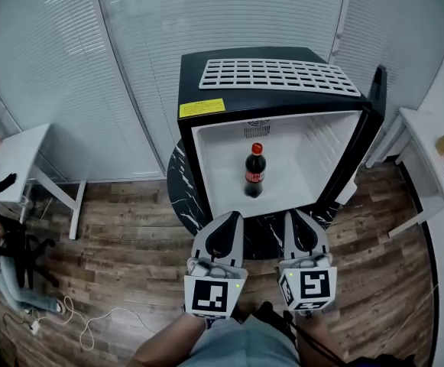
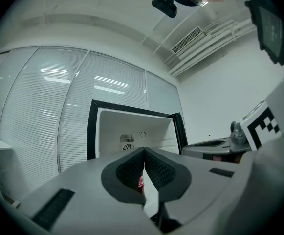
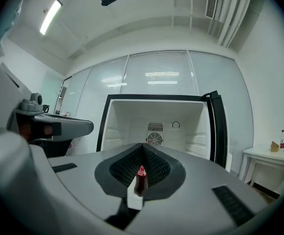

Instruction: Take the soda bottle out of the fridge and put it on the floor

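A room with a wooden floor [image 1: 130, 243] and walls of white blinds [image 1: 92, 67] holds a small black fridge [image 1: 206, 90]. It sits on a round, dark marbled stand [image 1: 182, 182] with its door [image 1: 374, 121] swung open to the right. A white grille [image 1: 279, 73] lies on the fridge's top, and a yellow label [image 1: 202, 108] is stuck near the front edge. White tables stand at the left [image 1: 15, 159] and at the right [image 1: 428, 159].

The soda bottle [image 1: 254, 172], dark with a red cap and red label, stands upright in the middle of the fridge's white inside. Nothing touches it.

The left hand-held gripper [image 1: 235, 215] and the right hand-held gripper [image 1: 290, 214] are side by side in front of the open fridge, level and pointing at it, short of the bottle. Each has its jaws closed tip to tip with nothing held. The right gripper view shows the bottle beyond the closed jaws.
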The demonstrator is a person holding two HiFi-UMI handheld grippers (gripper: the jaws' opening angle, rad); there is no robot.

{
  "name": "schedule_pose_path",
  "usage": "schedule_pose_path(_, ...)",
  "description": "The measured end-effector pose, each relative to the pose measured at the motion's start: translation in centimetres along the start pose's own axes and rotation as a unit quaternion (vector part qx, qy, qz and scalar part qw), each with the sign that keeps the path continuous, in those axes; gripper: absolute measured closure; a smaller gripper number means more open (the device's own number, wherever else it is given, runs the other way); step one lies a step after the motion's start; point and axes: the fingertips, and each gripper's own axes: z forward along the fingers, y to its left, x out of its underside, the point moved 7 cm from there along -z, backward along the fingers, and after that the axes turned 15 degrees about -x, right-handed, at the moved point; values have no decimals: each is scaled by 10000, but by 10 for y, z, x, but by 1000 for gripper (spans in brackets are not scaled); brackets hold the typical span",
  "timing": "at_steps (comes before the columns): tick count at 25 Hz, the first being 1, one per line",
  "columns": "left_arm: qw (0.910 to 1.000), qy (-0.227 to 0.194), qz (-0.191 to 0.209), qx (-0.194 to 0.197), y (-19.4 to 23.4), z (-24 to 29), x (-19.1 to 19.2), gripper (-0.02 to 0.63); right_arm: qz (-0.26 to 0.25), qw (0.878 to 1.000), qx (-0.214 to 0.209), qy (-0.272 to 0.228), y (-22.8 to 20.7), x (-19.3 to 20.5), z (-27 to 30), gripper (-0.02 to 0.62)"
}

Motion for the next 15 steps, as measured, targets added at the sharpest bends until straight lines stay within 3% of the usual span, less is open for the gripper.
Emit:
schedule_pose_path(7, 9999, -51, 69, -85, -6, 29, -2, 589, -28, 9999, -92, -91, -22, -5, 16, 581)
schedule_pose_path(15, 9992, -19, 201, -339, -15, 72, 1, 589, -54, 9977, -612, -281, -58, -8, 55, 581)
